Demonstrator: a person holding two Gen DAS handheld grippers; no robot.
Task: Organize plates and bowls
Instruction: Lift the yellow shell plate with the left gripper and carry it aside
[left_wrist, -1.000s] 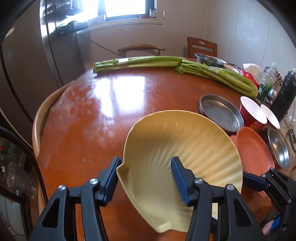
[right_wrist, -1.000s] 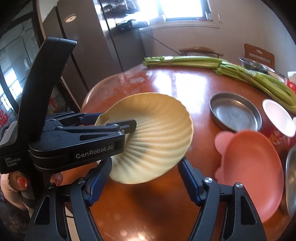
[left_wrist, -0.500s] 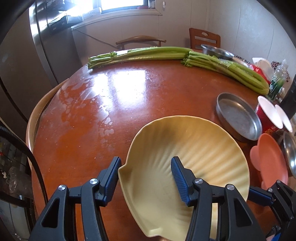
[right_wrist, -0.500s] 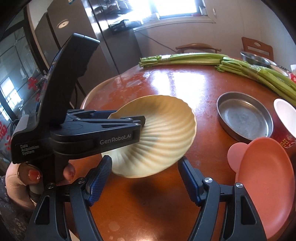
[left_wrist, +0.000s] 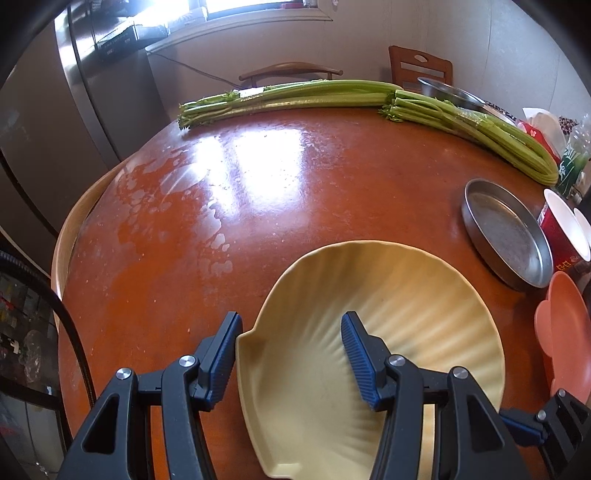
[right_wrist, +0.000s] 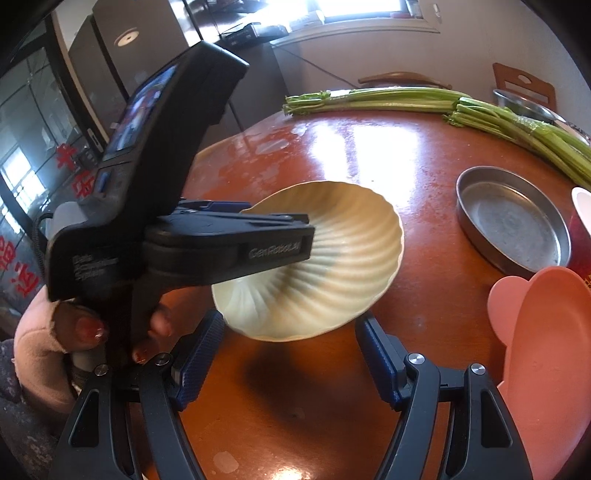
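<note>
We see a pale yellow shell-shaped plate (left_wrist: 388, 332), ribbed like a scallop, glossy, tilted and lifted off the red-brown table (left_wrist: 258, 206) with its shadow below. The left gripper (left_wrist: 291, 360) clamps its near rim. The right gripper (right_wrist: 290, 354) hangs just below it, fingers wide with nothing between them. Right of the shell sit a round metal pan (right_wrist: 513, 219) and a pink plate (right_wrist: 550, 350); celery (left_wrist: 295, 94) lies at the far edge.
</note>
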